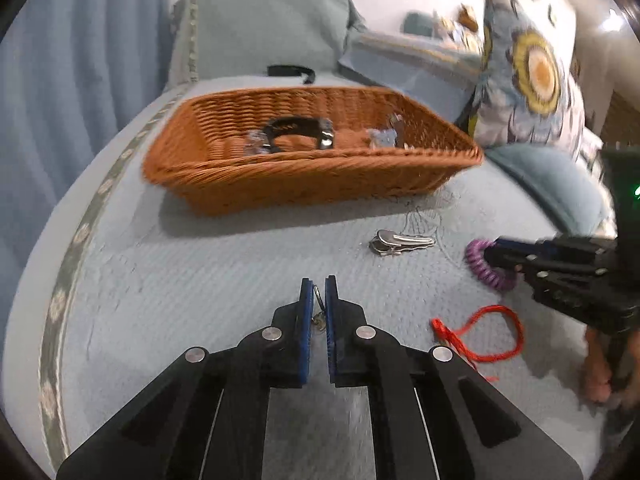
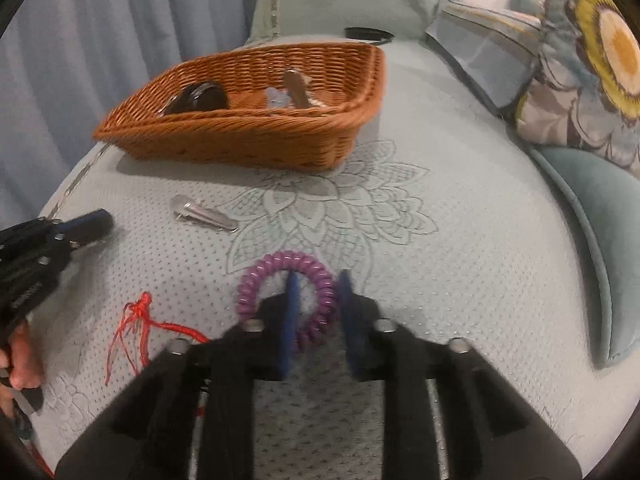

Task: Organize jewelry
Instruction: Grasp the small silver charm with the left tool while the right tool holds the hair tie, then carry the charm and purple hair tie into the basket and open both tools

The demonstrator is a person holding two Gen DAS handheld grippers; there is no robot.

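Observation:
My left gripper [image 1: 319,282] is shut on a small metal earring [image 1: 319,312] that hangs between its blue pads, above the bedspread in front of the wicker basket [image 1: 280,184]. The basket holds a black bangle [image 1: 298,130] and several small pieces. My right gripper [image 2: 318,280] is open, its jaws astride one side of the purple spiral hair tie [image 2: 264,276], which lies on the bedspread. A silver hair clip [image 2: 202,214] and a red string bracelet [image 2: 140,320] lie loose on the bed. The hair clip [image 1: 402,241] and the red bracelet [image 1: 492,334] also show in the left wrist view.
A black band [image 1: 290,71] lies beyond the basket near a pale green pillow [image 1: 264,28]. Floral cushions [image 2: 588,80] and a teal cushion [image 2: 592,248] stand at the right. Blue curtains [image 1: 72,60] hang at the left.

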